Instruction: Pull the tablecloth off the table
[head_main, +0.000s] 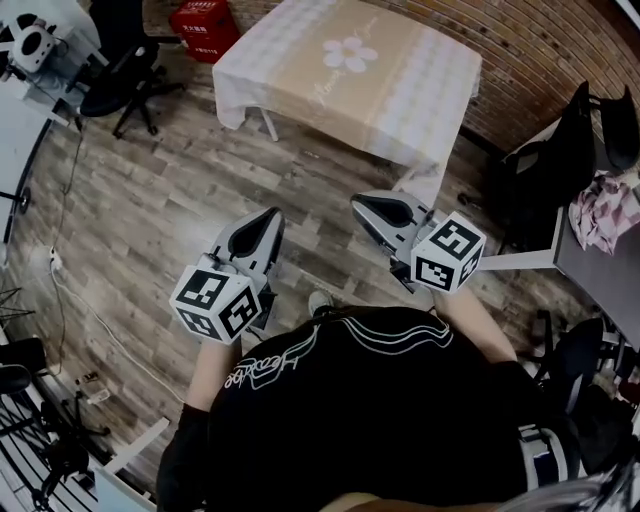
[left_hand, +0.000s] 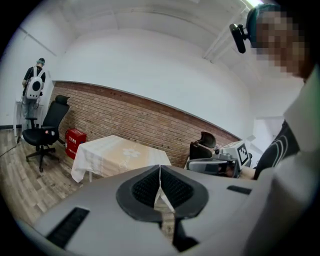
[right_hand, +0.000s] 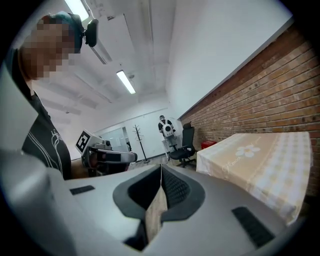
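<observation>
1. You are holding the left tool (head_main: 268, 218) close in front of your body, and its jaws are pressing together, pad against pad.
2. You are holding the right tool (head_main: 368, 204) near it on its right, about level with it. Its jaws are pressing together too, pinching nothing.
3. Both tools are hanging over the wooden floor (head_main: 150, 200), touching neither it nor each other.
4. Out to the right of the right tool, a pink cloth (head_main: 600, 212) is lying crumpled on a grey side desk (head_main: 598, 272).
5. Ahead of both tools, well apart from their tips, the tablecloth (head_main: 350, 70) is lying spread over the desk (head_main: 268, 124) and hanging down over its edges. It is beige, with pale checked borders and a white flower printed near the middle. Along the left tool it is sitting ahead and to the left of the tips. Along the right tool it is sitting ahead and to the right.
6. Beyond the desk, the brick wall (head_main: 520, 60) is running behind it. A red box (head_main: 205, 25) is standing on the floor past the cloth's far left corner, and a black office chair (head_main: 130, 70) is standing further left.
7. Farthest from the left tool, past that chair, a person (left_hand: 34, 82) is standing by the white wall.
</observation>
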